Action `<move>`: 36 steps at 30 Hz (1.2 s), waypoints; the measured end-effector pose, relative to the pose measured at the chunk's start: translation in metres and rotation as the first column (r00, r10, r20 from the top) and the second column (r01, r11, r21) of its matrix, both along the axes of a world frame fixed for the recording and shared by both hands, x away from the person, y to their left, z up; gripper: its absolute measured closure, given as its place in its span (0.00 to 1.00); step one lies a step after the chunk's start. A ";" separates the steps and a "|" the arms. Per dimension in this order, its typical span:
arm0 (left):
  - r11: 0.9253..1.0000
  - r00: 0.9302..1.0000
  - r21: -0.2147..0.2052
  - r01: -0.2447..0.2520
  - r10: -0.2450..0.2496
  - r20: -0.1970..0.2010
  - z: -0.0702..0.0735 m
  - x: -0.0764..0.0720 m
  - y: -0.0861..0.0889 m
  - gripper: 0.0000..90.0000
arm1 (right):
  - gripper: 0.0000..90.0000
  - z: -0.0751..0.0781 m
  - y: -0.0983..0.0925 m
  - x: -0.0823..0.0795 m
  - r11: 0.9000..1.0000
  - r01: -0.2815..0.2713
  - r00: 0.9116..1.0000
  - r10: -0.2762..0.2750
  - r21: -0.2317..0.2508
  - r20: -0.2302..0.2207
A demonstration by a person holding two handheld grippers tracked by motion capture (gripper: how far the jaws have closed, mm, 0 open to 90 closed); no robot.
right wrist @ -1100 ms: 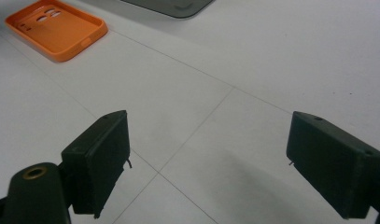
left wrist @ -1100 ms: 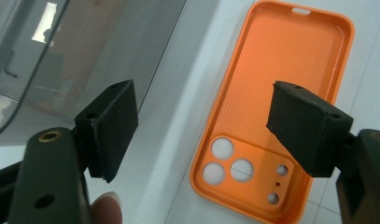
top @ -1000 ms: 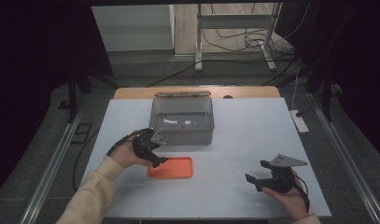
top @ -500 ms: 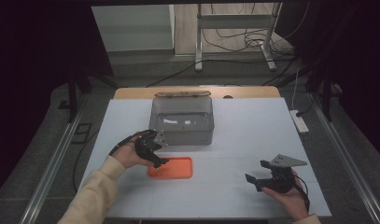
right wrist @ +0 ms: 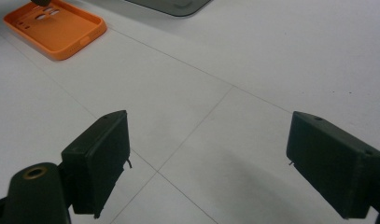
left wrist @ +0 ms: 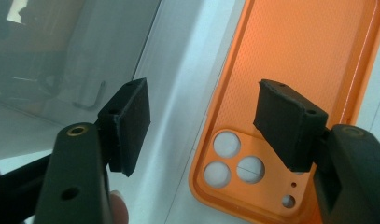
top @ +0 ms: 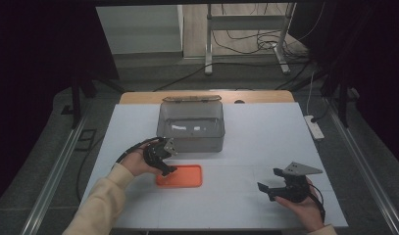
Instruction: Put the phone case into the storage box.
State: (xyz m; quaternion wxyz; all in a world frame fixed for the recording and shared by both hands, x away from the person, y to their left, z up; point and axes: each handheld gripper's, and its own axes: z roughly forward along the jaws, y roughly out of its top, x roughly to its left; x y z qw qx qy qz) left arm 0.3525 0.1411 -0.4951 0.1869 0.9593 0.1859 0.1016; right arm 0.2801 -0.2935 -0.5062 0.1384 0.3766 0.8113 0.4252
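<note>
closing in over the near-left corner of the orange phone case (top: 179, 176), the left gripper (top: 163, 164) has just been narrowing its jaws, with the case's long left rim between them. in the left gripper view the pads (left wrist: 129, 121) stand apart on either side of that rim (left wrist: 211, 135), one over bare table, the other above the case's inner floor beside the camera cut-outs (left wrist: 227, 156); neither pad presses on it yet, so the case is not grasped. compared with the pictures from a moment earlier, the hand has barely shifted and the case lies where it did, lower middle of the high view, just in front of the clear plastic box (top: 191, 126). i judge this as the start of a pinch on the rim, likely to lift the case toward the box.

largest to smallest: the dark room with its cables and metal stand legs (top: 246, 44) across the top of the frame; the white table (top: 265, 142) marked by faint grid lines; the clear box, lid tipped back; the case. the right gripper (top: 273, 188) rests at lower right, jaws spread wide over bare table, holding nothing.
</note>
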 end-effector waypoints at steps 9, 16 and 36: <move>0.999 1.000 0.034 -0.007 0.007 -0.018 -0.006 0.002 -0.004 0.41 | 0.15 0.000 0.000 0.000 1.000 0.000 1.000 0.000 -0.001 -0.002; 0.999 0.999 0.034 0.007 -0.006 -0.033 -0.007 0.003 -0.005 0.46 | 0.15 -0.001 0.000 0.001 1.000 0.003 1.000 -0.003 -0.001 -0.007; 1.000 0.996 0.023 0.001 0.001 -0.085 -0.010 0.010 -0.006 0.55 | 0.15 -0.001 0.000 0.001 1.000 -0.003 1.000 0.003 -0.004 -0.010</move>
